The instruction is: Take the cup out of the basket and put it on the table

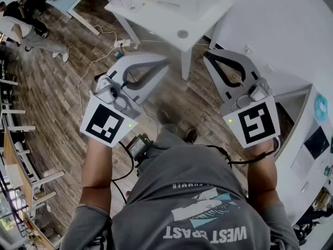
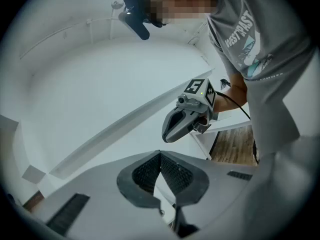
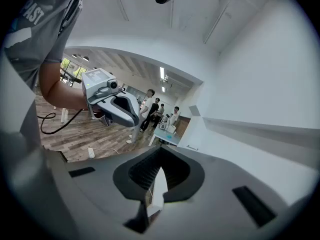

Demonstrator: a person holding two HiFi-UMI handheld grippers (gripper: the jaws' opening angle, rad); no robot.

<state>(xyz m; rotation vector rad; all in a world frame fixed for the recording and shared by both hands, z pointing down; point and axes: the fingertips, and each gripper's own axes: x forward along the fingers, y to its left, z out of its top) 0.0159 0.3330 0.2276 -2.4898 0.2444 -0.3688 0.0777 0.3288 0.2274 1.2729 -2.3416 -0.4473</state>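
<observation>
Fingers [image 2: 146,173] of the left gripper [image 2: 160,155] closed tip to tip, with nothing between them; fingers [image 3: 176,170] of the right gripper [image 3: 159,156] likewise closed and empty. Head view: left gripper at 10 o'clock, right gripper at 2 o'clock, both held above the wooden floor [image 1: 57,108]. Beyond them, at 12 o'clock, stands a white surface [image 1: 156,21]. The cup and basket fall outside all three views.

Floor: brown wood planks [image 1: 57,103], 9 o'clock.
Furniture: white surface [image 1: 161,25], 12 o'clock.
Wall: white wall [image 1: 281,30], 2 o'clock.
Light: ceiling strip lights [image 3: 162,74], distant hall.
</observation>
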